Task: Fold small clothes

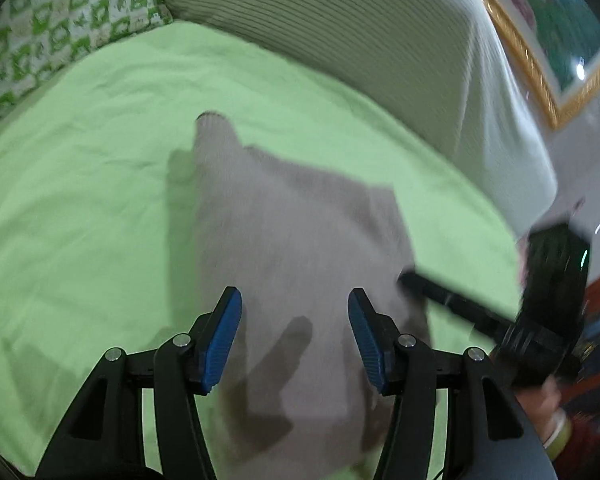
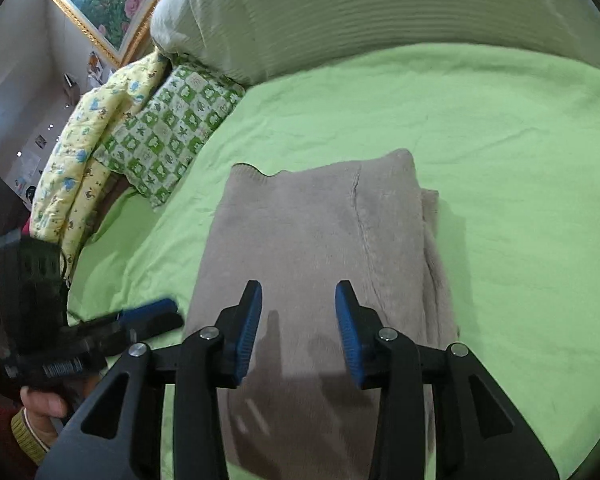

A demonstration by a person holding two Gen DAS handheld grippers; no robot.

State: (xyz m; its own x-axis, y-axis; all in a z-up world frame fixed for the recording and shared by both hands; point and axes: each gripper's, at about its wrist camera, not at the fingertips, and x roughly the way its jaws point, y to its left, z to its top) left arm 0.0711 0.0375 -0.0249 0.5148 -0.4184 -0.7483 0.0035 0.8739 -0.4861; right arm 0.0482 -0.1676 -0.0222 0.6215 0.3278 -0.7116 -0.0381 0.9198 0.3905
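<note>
- Right now a grey knitted sweater (image 2: 320, 248) lies folded on the light green sheet (image 2: 500, 160), roughly in the middle of the bed.
- Its folded part makes a flat rectangle, with a second layer of the same knit peeking out along the right edge in the right wrist view.
- Over it hangs the right gripper (image 2: 298, 328), jaws apart, nothing between the blue pads (image 2: 248, 332); only its shadow falls on the knit.
- Across from it, the left gripper (image 1: 296, 340) also stands with its jaws spread and nothing held, above the near end of the sweater.
- From the left wrist view the picture is smeared, so fine detail of the knit is hard to make out.
- At the left edge of the right wrist view, a hand (image 2: 44, 404) with a yellow-green cuff holds the left gripper's handle.
- Beyond the sweater, a green-and-white checked pillow (image 2: 172, 128) lies at the sheet's edge, touching a yellow printed quilt (image 2: 84, 152).
- Behind them rises a pale ribbed cover (image 2: 340, 12), and a gold-framed flower picture (image 2: 104, 8) hangs on the wall.
</note>
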